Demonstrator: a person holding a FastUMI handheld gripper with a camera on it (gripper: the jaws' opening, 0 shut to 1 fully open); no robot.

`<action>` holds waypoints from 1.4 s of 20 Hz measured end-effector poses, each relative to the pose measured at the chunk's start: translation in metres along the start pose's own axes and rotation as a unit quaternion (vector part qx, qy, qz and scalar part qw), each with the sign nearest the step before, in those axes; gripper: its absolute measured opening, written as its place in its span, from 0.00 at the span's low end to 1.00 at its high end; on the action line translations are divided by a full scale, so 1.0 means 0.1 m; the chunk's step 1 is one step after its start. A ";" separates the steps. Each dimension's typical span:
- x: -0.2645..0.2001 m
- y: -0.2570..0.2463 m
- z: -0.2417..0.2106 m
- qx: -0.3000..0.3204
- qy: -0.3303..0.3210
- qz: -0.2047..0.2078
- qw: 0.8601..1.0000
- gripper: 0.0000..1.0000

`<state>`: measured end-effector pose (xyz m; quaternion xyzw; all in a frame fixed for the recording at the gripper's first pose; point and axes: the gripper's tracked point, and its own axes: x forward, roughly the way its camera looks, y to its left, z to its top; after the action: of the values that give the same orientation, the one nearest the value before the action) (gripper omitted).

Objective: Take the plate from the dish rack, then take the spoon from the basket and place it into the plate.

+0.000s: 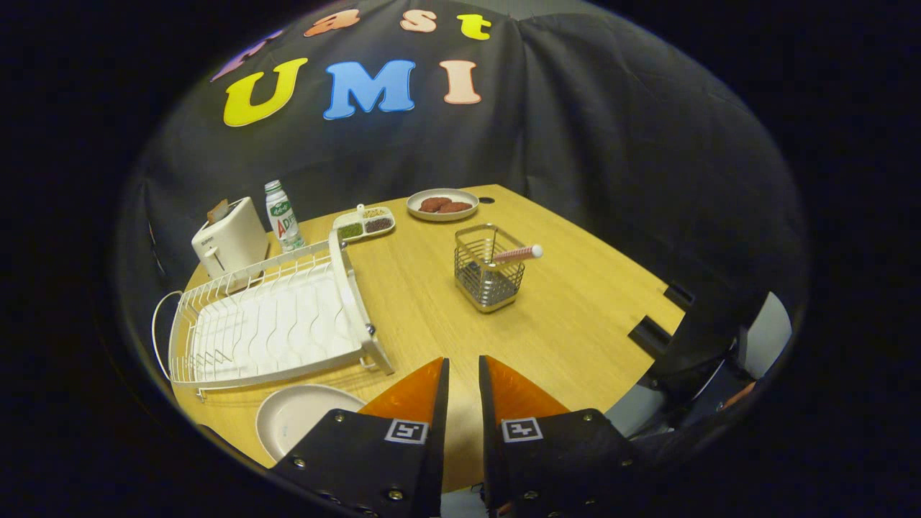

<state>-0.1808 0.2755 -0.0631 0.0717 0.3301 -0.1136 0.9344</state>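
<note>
Since the plate (298, 417) already lies flat on the table (575, 324), just in front of the dish rack (270, 327) and beside my left finger, I judge step one done. The rack itself looks bare, no dishes in its slots.

My gripper (463, 370) holds nothing: fingers close together, only a narrow gap between the tips, bare tabletop showing through it. They hang above the near edge of the table, not touching anything.

Still open: the spoon (516, 253). It stands in the wire basket (489, 270), well ahead of my fingertips and a bit to the right, with its handle leaning out over the basket's right rim. Bowl end is down inside the mesh; can't make it out clearly.

Remaining work, as I read it:
- open the fingers wider
- move forward to the basket, take the handle where it sticks out
- lift clear of the rim, bring it back to the plate, set it in

Toaster (230, 241), bottle (282, 214), divided snack tray (365, 221) and a second plate with brown patties (442, 204) sit along the far side, well apart from the path. Not involved.
</note>
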 end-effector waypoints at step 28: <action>1.11 -0.58 0.72 -0.057 -0.009 0.034 0.998 0.24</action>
<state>-0.0692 0.1858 -0.0810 0.0287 0.3248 -0.0634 0.9432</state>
